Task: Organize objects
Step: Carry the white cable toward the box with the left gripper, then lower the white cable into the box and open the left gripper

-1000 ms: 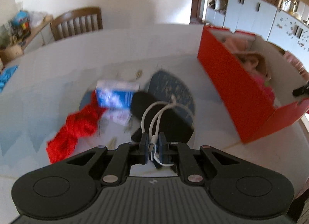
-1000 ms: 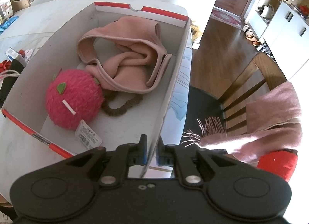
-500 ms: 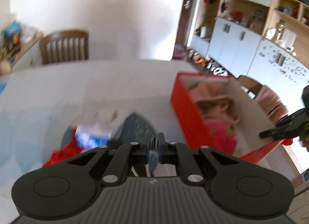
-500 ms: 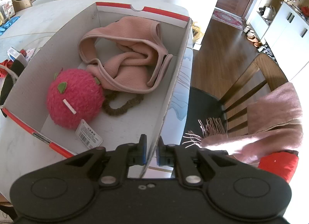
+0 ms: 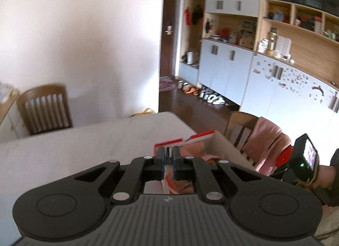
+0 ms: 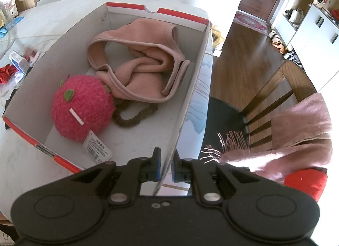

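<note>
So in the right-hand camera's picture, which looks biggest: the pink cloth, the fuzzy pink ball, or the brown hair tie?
1. pink cloth
2. fuzzy pink ball
3. brown hair tie, partly hidden.
All lie together in the box, so nearness hardly skews this.

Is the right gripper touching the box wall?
Touching. The right wrist view shows the right gripper with its two fingers astride the near corner of the box, one inside, one outside, jaws closed on the cardboard wall with no visible gap.

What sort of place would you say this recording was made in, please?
Most likely a home dining and entry area: a brown wooden slat-back dining chair at a white marble-look table, pairs of shoes lined up on the dark wood floor, and white storage cabinets.
</note>
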### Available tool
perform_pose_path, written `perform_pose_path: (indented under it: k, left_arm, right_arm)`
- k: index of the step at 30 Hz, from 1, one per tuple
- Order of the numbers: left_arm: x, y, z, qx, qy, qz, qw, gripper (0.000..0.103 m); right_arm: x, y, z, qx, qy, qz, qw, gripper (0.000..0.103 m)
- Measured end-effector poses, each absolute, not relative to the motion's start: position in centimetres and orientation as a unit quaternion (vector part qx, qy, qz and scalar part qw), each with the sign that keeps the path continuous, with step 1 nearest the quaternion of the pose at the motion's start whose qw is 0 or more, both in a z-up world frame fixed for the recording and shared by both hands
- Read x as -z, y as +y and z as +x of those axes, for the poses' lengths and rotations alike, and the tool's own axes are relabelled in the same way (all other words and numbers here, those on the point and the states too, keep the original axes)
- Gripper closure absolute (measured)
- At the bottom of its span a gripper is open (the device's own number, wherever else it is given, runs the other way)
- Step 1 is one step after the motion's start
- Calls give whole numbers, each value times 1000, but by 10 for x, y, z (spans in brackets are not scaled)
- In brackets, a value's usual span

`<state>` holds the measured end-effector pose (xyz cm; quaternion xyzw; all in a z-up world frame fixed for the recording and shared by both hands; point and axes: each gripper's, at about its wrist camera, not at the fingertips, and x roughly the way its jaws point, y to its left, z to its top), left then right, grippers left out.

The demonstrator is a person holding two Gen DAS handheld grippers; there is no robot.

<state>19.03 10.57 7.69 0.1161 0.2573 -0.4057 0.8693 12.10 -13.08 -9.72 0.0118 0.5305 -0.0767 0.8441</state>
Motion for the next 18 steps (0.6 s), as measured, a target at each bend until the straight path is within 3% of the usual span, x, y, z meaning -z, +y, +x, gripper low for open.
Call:
perform_pose_path:
  k: [8, 18]
  left_arm:
    - [-89, 41, 181, 473, 247, 147, 833, 97]
    - [-55, -43, 165, 546, 276, 165, 774, 97]
  right_arm:
    - [99, -133, 120, 73, 529, 11, 845, 94]
    - [99, -134, 120, 68, 529, 12, 846, 94]
